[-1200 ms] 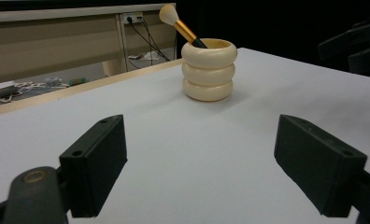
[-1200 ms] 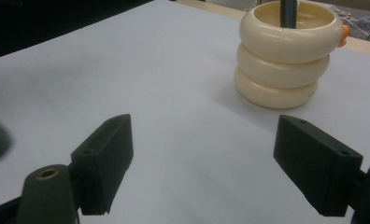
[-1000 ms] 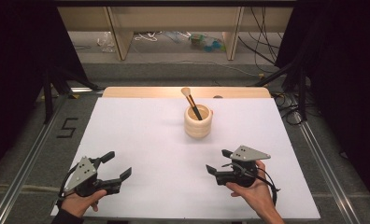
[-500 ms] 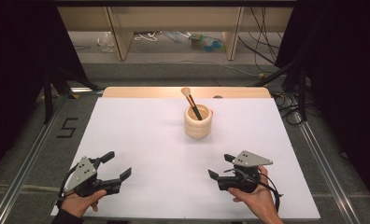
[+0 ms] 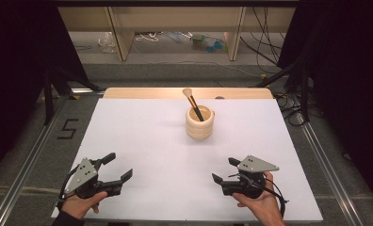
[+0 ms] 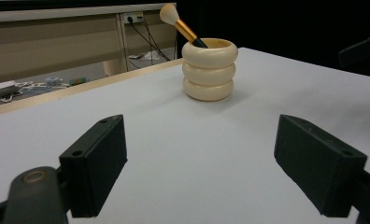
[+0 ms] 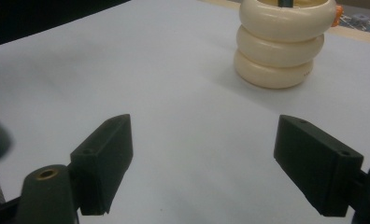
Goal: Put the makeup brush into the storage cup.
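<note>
A cream ribbed holder made of three stacked rings stands upright on the far middle of the white table top. A makeup brush with a pale tip and gold ferrule leans out of it toward the far left. The holder and brush appear ahead in the left gripper view; the holder sits ahead and to the right in the right gripper view. My left gripper rests open near the front left edge. My right gripper rests open near the front right, nothing between its jaws.
A wooden strip borders the table's far edge, with shelving legs and loose cables on the floor beyond. Metal rails run along both sides of the table. A floor mark "5" lies at the left.
My right gripper has drawn back a little toward the front edge of the table. The left gripper, holder and brush have stayed where they were.
</note>
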`<state>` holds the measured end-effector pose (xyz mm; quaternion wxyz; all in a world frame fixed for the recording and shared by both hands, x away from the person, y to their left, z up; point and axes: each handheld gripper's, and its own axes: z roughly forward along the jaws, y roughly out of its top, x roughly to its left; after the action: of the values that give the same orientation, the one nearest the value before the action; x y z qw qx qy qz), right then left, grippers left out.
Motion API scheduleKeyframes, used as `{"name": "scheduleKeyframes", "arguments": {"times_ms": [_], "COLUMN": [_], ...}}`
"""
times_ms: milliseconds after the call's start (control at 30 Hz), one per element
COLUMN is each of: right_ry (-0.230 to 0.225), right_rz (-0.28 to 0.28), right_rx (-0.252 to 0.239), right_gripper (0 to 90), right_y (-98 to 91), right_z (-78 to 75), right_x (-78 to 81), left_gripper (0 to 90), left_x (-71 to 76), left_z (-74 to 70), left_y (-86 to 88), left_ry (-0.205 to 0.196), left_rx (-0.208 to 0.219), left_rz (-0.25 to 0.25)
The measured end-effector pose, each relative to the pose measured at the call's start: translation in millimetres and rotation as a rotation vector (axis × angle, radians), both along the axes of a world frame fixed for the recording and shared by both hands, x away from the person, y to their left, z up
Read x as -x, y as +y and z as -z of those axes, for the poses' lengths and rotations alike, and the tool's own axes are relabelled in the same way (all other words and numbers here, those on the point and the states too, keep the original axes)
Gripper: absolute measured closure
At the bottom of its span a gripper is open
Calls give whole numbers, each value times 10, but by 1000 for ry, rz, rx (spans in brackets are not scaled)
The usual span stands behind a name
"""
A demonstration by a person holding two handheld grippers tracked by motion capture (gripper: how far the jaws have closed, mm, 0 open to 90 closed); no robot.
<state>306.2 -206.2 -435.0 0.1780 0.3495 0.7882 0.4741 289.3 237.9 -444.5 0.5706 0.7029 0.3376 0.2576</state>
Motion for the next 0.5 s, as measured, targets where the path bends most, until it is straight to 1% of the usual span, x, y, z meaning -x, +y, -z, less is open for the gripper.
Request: {"name": "scheduleKeyframes", "arguments": {"times_ms": [267,300,333,500], "right_ry": [-6,6,-9,-9], "right_rz": [-1,-3,0,3], "right_rx": [1,-6,0,0], "right_gripper": [206,206,206,206], "right_y": [1,7,1,-3], "right_z": [1,1,-3,-2], "right_x": [-4,1,-5,-7], "left_gripper": [169,168,168,169], "left_x": [1,0,1,0], "left_z": [-1,-1,-1,-1], "left_y": [0,1,0,1], "left_ry": [0,-1,-1,-1], "left_rx": [-1,-1,-1,-2], "left_rz": [0,1,1,1]}}
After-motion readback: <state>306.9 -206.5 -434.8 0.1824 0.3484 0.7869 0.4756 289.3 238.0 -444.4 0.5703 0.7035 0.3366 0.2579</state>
